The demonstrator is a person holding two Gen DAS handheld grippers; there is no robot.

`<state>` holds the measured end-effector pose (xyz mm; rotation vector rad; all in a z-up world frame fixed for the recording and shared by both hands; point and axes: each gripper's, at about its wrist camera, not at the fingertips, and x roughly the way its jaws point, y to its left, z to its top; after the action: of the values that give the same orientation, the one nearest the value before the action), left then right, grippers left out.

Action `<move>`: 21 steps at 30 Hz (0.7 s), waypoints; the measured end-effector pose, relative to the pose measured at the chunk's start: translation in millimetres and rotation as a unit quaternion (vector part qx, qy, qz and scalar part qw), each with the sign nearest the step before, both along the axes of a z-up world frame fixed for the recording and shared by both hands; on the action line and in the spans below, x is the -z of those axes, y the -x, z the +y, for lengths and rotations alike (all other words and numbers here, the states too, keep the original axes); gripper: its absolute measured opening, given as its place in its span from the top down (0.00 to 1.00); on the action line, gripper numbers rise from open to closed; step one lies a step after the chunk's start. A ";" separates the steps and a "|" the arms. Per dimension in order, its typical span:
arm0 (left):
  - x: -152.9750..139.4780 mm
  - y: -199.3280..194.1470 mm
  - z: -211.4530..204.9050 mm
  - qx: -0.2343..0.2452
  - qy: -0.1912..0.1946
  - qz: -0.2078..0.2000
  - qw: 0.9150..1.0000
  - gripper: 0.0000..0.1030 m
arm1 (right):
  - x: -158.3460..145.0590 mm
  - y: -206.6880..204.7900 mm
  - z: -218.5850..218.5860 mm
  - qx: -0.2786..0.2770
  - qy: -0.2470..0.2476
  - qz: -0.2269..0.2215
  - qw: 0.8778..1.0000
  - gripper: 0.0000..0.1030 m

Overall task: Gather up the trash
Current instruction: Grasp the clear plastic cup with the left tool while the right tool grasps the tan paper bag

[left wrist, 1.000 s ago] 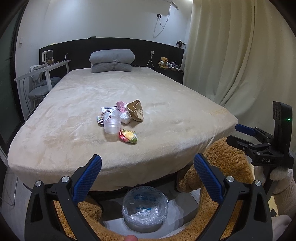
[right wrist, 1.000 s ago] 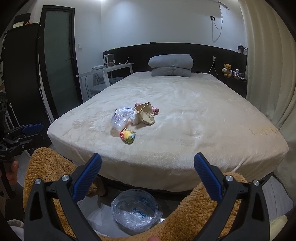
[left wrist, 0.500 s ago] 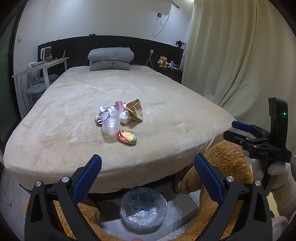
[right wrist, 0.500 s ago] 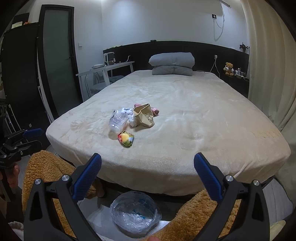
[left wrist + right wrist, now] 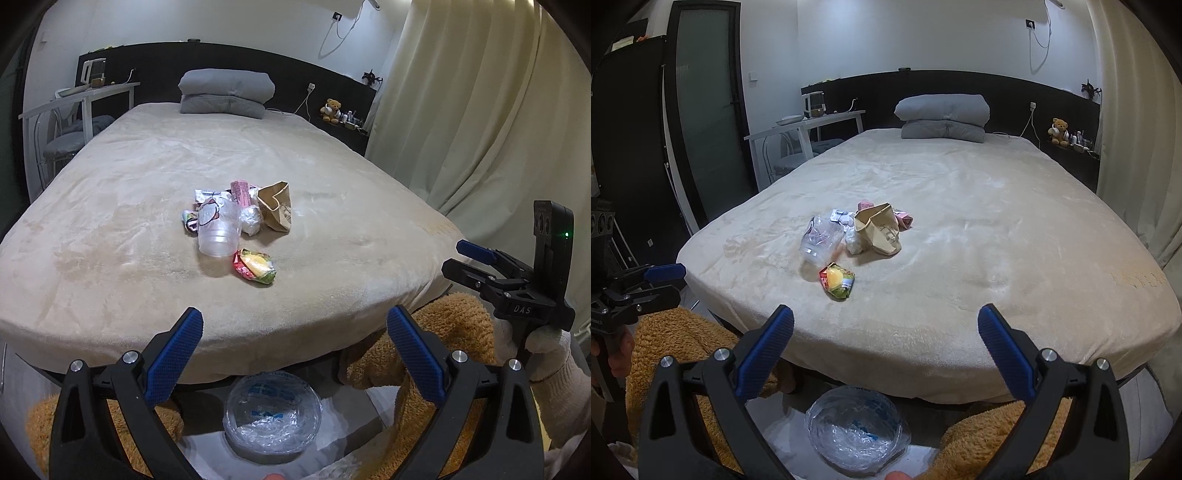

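A pile of trash lies on the beige bed [image 5: 110,266]: a clear plastic cup [image 5: 218,230] on its side, a brown paper bag [image 5: 277,206], a pink wrapper [image 5: 241,192], a white crumpled wad [image 5: 250,220] and a red-yellow-green wrapper [image 5: 255,266] nearest me. The same pile shows in the right wrist view: cup [image 5: 822,240], bag [image 5: 881,229], colourful wrapper [image 5: 837,280]. My left gripper [image 5: 295,354] and right gripper [image 5: 886,354] are both open and empty, held before the bed's foot. A bin lined with clear plastic [image 5: 274,413] stands on the floor below.
Brown plush fabric [image 5: 443,332] covers the floor beside the bin. Grey folded bedding [image 5: 227,94] lies at the head. A white desk [image 5: 81,96] stands left, curtains [image 5: 480,110] right, a dark door [image 5: 701,129] far left.
Both grippers have risen and moved forward toward the bed, so the trash pile looks closer. Jaws stay open and nothing was taken hold of.
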<state>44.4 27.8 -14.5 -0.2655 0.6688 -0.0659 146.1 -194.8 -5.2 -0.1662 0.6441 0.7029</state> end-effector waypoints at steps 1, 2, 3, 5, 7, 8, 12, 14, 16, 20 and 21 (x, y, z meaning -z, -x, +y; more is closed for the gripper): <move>1.9 -5.4 4.8 -0.002 0.006 0.002 1.000 0.06 | 2.7 -5.7 4.2 -0.003 0.003 0.002 1.000 0.04; 3.7 -11.4 9.4 -0.003 0.010 0.005 1.000 0.06 | 5.1 -11.9 8.8 -0.007 0.005 0.004 1.000 0.04; 5.5 -18.0 14.2 -0.006 0.013 0.008 1.000 0.06 | 8.0 -18.6 13.7 -0.009 0.010 0.005 1.000 0.04; 9.7 -32.3 24.0 -0.009 0.020 0.017 1.000 0.06 | 12.6 -31.8 22.6 -0.016 0.013 0.007 1.000 0.04; 13.5 -46.0 32.5 -0.010 0.022 0.023 0.999 0.06 | 17.3 -46.2 32.5 -0.021 0.018 0.006 1.000 0.04; 15.8 -53.3 36.7 -0.013 0.021 0.026 0.999 0.06 | 19.4 -52.6 36.5 -0.024 0.019 0.007 1.000 0.04; 27.5 -84.2 54.4 -0.018 0.033 0.039 0.999 0.06 | 28.6 -83.8 55.5 -0.032 0.022 0.009 0.999 0.04; 33.4 -99.5 61.2 -0.017 0.035 0.043 0.998 0.06 | 33.1 -98.2 65.1 -0.039 0.023 0.011 0.999 0.04; 39.1 -113.8 65.2 -0.013 0.034 0.049 0.998 0.06 | 38.2 -111.6 77.4 -0.047 0.030 0.007 0.998 0.04; 53.5 -141.4 76.1 -0.007 0.035 0.061 0.997 0.06 | 51.3 -134.0 102.1 -0.073 0.050 -0.002 0.996 0.04; 57.2 -148.3 79.4 -0.007 0.035 0.065 0.997 0.06 | 55.2 -140.7 108.3 -0.081 0.054 -0.003 0.995 0.04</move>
<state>192.7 107.2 -71.7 -0.3431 0.7941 -0.0596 286.8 -86.5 -60.4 -0.3223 0.6686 0.8232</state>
